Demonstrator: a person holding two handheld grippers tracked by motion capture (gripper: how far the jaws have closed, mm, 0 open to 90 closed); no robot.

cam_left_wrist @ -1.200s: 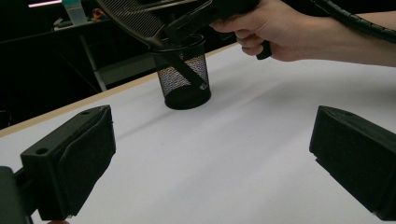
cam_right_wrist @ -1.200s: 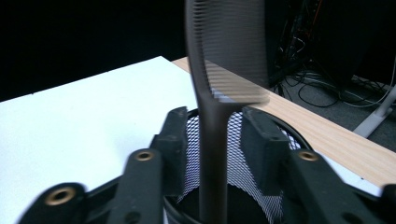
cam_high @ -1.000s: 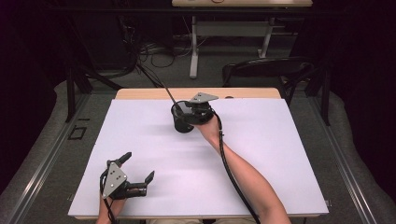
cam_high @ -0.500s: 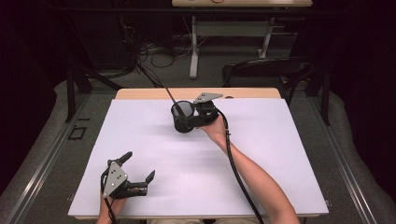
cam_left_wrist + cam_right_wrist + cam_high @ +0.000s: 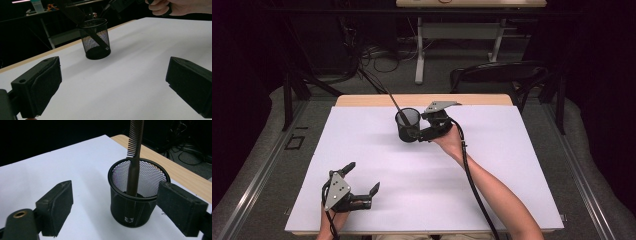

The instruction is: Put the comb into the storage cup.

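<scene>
A black mesh cup (image 5: pixel 407 126) stands upright on the white sheet, toward the far middle of the table. A dark comb (image 5: pixel 393 103) stands in it, leaning up and to the far left. My right gripper (image 5: pixel 416 133) is just right of the cup, open. In the right gripper view the cup (image 5: pixel 136 203) sits between and just beyond the spread jaws of that gripper (image 5: pixel 116 195), with the comb (image 5: pixel 135 157) rising from it. My left gripper (image 5: pixel 362 177) rests open at the near left with nothing in it. Its own view shows the left gripper (image 5: pixel 113 85), the cup (image 5: pixel 96 41) and the comb (image 5: pixel 71 11) farther off.
The white sheet (image 5: pixel 377 155) covers most of the table, with a strip of bare wood (image 5: pixel 362 100) at the far edge. A dark chair (image 5: pixel 499 75) stands behind the table. Cables lie on the floor beyond. The right hand (image 5: pixel 175 6) is past the cup.
My right gripper has drawn back a little to the right from the cup. The cup, the comb and my left gripper have stayed where they were.
</scene>
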